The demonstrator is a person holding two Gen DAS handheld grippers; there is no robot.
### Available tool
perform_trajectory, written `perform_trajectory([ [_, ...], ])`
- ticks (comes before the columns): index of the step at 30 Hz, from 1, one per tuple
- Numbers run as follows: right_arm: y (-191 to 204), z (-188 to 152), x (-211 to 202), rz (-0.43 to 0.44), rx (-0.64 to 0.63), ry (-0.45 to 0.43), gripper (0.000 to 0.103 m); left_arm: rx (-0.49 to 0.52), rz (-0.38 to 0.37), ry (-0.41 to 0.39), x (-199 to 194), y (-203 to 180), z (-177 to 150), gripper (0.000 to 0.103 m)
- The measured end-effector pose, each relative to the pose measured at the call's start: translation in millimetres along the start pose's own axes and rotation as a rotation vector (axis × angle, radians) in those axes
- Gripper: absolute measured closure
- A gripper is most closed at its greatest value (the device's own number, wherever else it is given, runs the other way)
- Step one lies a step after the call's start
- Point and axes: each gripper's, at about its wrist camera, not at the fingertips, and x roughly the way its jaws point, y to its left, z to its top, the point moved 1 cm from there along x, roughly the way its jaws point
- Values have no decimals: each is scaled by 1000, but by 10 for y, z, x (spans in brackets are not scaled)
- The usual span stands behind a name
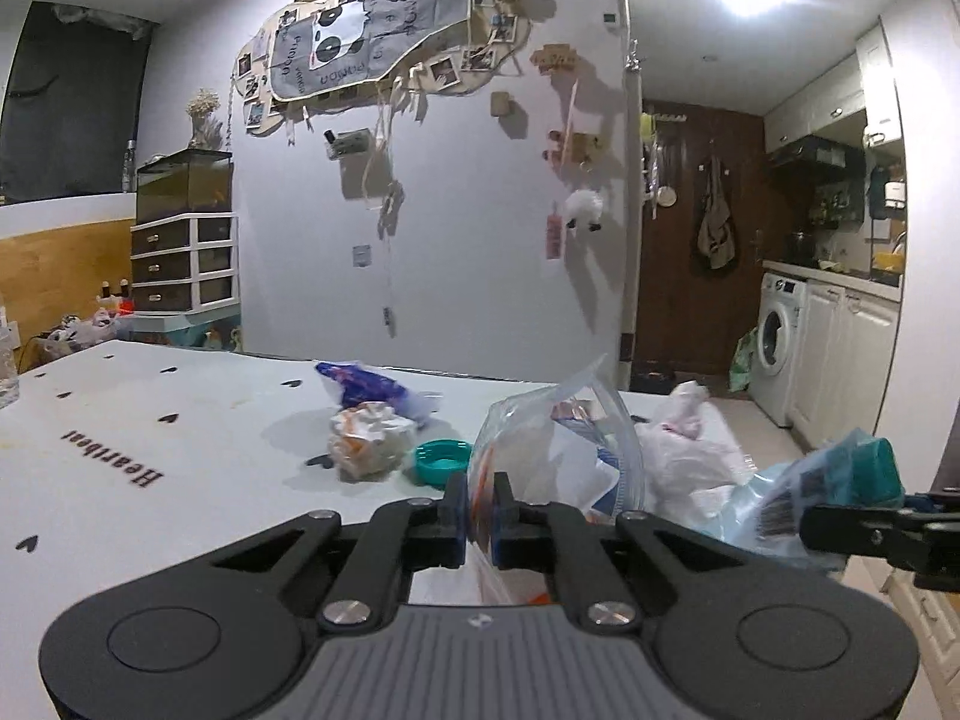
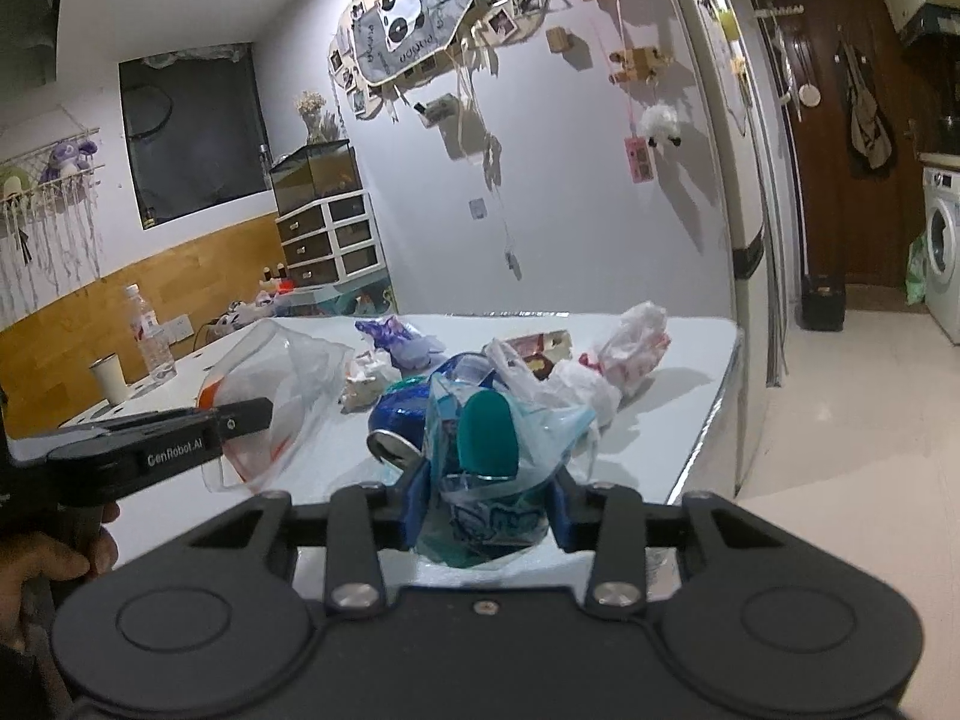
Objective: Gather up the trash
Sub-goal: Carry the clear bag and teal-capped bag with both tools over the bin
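Left gripper (image 1: 478, 515) is pinching the rim of the clear bag (image 1: 558, 450) over the table (image 1: 150, 450), right gripper (image 2: 489, 507) is squeezing a teal-capped crumpled bottle (image 2: 486, 450) just beside it, so I'd tug the mouth wide first, then drop it straight in.

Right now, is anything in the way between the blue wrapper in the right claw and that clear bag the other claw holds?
Nothing visible blocks it. The right gripper clamps the blue wrapper, the left gripper pinches the clear bag by its edge, and only bare table lies between them. The blue can sits just behind that gap.
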Motion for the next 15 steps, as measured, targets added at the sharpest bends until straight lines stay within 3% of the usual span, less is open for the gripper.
perform_trajectory([
  [15, -218, 71, -511, -79, -28, -66, 63, -22, -92, -16, -204, -535, -61, 96],
])
